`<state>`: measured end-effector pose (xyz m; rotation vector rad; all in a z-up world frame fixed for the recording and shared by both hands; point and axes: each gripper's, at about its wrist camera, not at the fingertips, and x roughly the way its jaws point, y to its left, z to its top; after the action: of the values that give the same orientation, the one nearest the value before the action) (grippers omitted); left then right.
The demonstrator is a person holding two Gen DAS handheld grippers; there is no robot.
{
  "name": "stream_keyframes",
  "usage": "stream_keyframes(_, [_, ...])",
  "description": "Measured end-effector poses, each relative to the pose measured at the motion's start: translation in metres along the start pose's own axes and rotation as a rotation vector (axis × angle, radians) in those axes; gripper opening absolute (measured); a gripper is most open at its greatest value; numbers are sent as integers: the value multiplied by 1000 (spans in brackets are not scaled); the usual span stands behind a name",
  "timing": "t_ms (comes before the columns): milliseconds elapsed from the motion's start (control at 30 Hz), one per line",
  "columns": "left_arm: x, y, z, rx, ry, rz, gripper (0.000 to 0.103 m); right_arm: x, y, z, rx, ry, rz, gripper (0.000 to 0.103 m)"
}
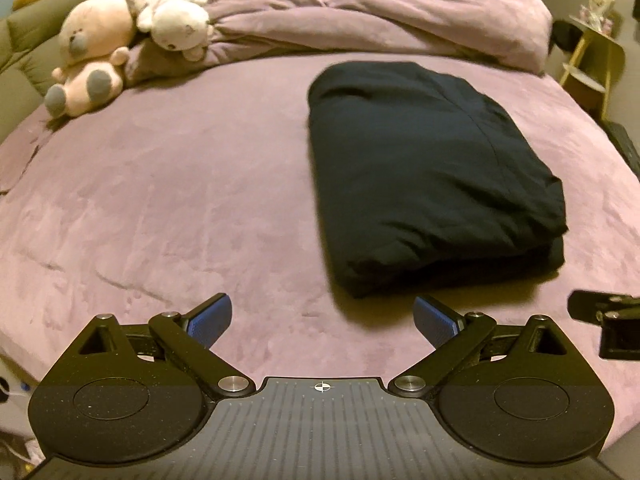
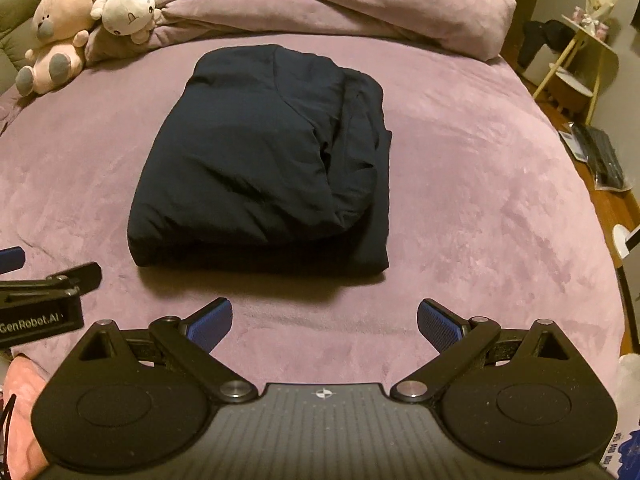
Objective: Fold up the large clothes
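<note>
A dark navy garment (image 1: 432,176) lies folded into a thick rectangle on the purple bed (image 1: 180,200); it also shows in the right wrist view (image 2: 264,164). My left gripper (image 1: 323,320) is open and empty, held above the bed short of the garment's near left corner. My right gripper (image 2: 325,322) is open and empty, held above the bed just in front of the garment's near edge. The left gripper's side (image 2: 40,292) shows at the left edge of the right wrist view, and part of the right gripper (image 1: 608,320) at the right edge of the left wrist view.
A bunched purple duvet (image 1: 360,20) lies across the far end of the bed. Two plush toys (image 1: 96,52) sit at the far left corner. A yellow side table (image 2: 576,68) stands beyond the bed's right edge. A keyboard (image 2: 600,156) lies on the floor.
</note>
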<state>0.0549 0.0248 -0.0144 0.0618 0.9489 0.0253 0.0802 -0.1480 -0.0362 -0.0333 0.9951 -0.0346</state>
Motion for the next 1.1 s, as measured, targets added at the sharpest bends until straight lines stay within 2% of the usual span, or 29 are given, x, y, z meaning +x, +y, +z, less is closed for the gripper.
stream_keyframes(100, [5,-6,6,35,66,16,100,0,2,5,-9,5,-3,99])
stream_keyframes(267, [9,-6,12,20,97,-17,100,2,3,13,-1,25,-5,99])
stream_keyframes(400, [10,-8,16,9,108,-32,100,4,4,19,3,45,-21,99])
stream_keyframes(633, [10,-12,20,30,110,-11,100,11,-1,23,29,88,-62,99])
stream_keyframes(1100, [7,-10,21,19,116,-9,100,8,-12,23,82,95,-49,99])
